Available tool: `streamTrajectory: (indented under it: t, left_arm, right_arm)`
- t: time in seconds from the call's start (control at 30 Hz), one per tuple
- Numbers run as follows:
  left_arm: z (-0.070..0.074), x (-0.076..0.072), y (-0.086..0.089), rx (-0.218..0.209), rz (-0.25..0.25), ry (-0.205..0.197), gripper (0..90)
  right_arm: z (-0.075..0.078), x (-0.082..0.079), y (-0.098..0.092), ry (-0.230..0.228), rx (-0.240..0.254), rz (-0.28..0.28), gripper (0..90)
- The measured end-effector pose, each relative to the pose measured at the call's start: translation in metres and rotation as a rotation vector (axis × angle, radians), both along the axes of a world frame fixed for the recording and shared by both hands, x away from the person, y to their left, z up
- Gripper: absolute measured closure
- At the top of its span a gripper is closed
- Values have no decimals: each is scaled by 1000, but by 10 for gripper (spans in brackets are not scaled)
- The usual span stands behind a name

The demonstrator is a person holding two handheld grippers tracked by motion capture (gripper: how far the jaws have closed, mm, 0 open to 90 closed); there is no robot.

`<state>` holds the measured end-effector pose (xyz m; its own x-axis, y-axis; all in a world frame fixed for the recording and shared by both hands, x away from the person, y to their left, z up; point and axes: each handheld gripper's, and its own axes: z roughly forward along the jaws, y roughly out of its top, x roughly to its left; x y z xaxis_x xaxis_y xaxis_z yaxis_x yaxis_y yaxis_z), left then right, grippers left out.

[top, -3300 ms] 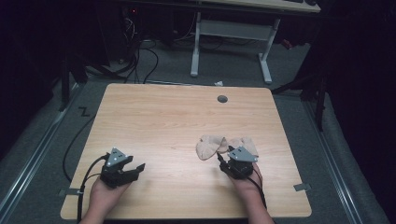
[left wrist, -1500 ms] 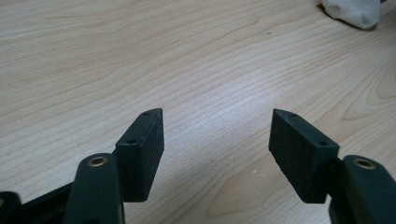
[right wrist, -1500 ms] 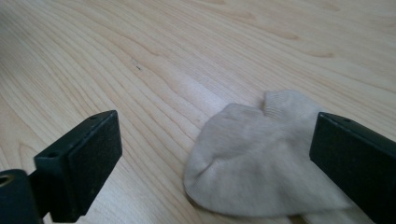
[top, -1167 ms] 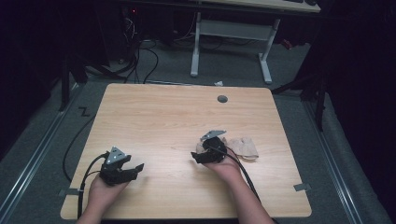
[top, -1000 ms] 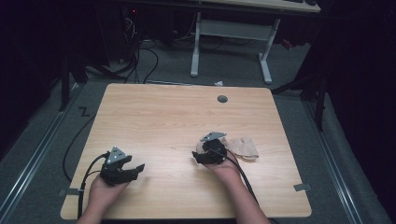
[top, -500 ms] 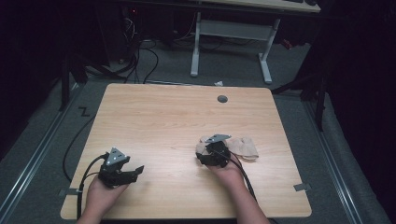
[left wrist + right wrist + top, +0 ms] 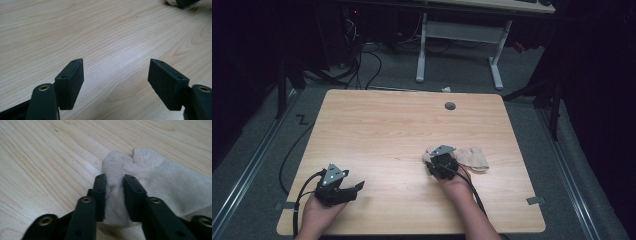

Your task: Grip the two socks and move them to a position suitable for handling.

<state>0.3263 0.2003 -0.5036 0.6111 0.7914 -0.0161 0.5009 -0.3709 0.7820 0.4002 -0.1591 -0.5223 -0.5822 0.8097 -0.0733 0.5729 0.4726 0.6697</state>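
Right gripper [image 7: 438, 161] pinches a fold of the beige sock [image 7: 160, 177] between its pads, jaws just been closing on it; sock lies flat on the wooden surface [image 7: 402, 125], right of centre, trailing to the gripper's right in high view. Left gripper [image 7: 116, 75] spread wide, jaws just been opening, nothing between them, low over bare surface near the front left corner, well apart from the sock

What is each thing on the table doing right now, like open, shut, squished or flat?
Left gripper: jaws open wide, nothing between them, over bare wood.
Right gripper: jaws have just been closing, now shut on a fold of the sock.
Sock: beige, pinched at one end, the rest lying crumpled on the table.
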Motion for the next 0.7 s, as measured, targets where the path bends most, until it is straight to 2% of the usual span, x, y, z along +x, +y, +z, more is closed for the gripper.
streamTrajectory:
  t: [0.1,0.17,0.3,0.4,0.5,0.7]
  left_arm:
    - [1,-1,0,-6,2,-7,294]
    - [3,-1,2,-28,7,-12,295]
    - [3,0,2,-20,6,-11,295]
    - [3,0,2,-21,7,-14,297]
    - [2,0,2,-14,6,-14,298]
    - [1,0,1,-8,-1,-12,299]
  right_arm:
    - [0,0,-1,3,5,-2,756]
    - [0,0,-1,-2,4,-6,779]
    - [2,-1,-3,-3,10,-2,794]
    - [7,-4,-5,-19,33,5,796]
    - [9,-6,-5,-18,30,10,796]
    - [6,-10,1,1,39,42,796]
